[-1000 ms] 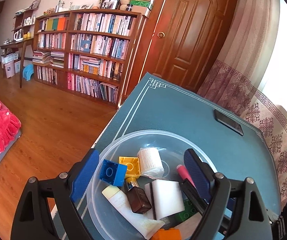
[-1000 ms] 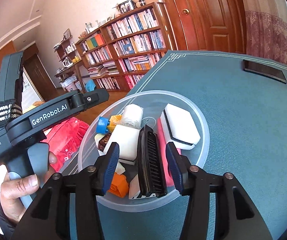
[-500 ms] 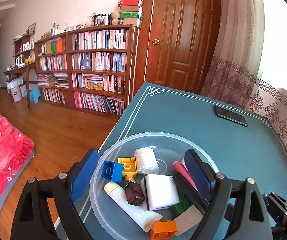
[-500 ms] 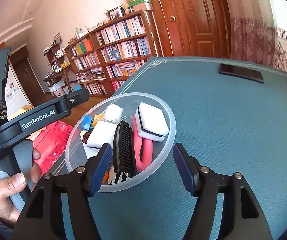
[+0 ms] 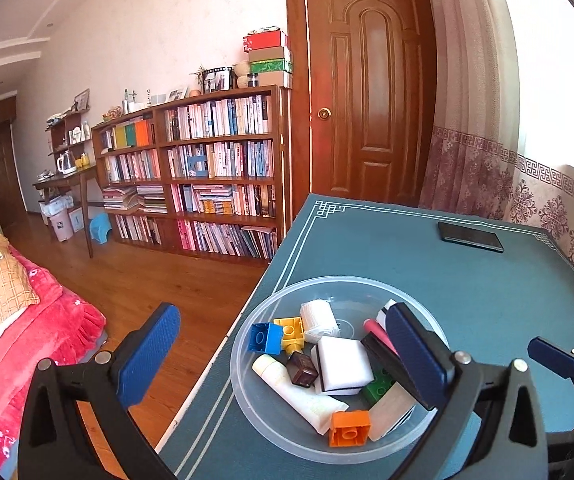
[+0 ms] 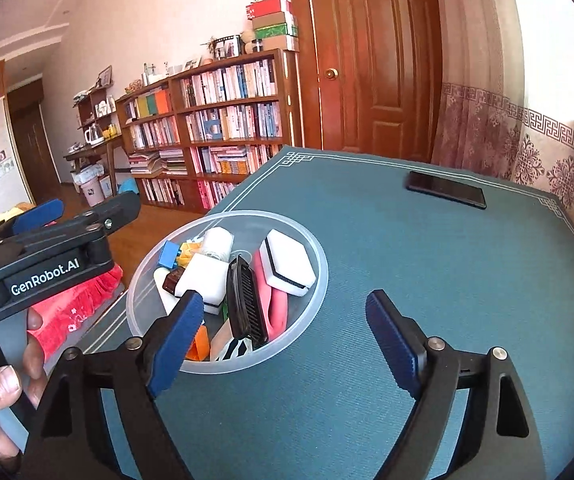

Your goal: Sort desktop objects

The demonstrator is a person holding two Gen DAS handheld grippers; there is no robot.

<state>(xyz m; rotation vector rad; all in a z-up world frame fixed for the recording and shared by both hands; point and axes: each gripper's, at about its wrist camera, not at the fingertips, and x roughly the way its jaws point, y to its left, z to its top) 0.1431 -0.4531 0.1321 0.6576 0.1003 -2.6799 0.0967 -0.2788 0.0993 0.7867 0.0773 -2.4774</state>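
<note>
A clear plastic bowl (image 5: 339, 279) sits near the left edge of the teal table mat (image 5: 487, 300). It holds blue (image 5: 265, 337), yellow and orange bricks (image 5: 350, 428), a white roll, a white sponge (image 5: 343, 364), a brown bottle, a cream tube, a pink item and a black comb (image 6: 247, 300). My left gripper (image 5: 283, 360) is open and held just short of the bowl with nothing between its fingers. My right gripper (image 6: 285, 344) is open wide, empty, over the mat at the bowl's near right rim (image 6: 319, 248).
A black phone (image 6: 445, 190) lies at the far right of the mat. A hand (image 6: 3, 384) holds the left gripper's handle (image 6: 47, 256) off the table's left edge. Beyond that edge lie wooden floor, a bookshelf, a door and a red bed; a curtain hangs on the right.
My right gripper has opened wide and drawn back from the bowl, leaving the black comb lying inside. The left gripper has pulled back a little and stays open.
</note>
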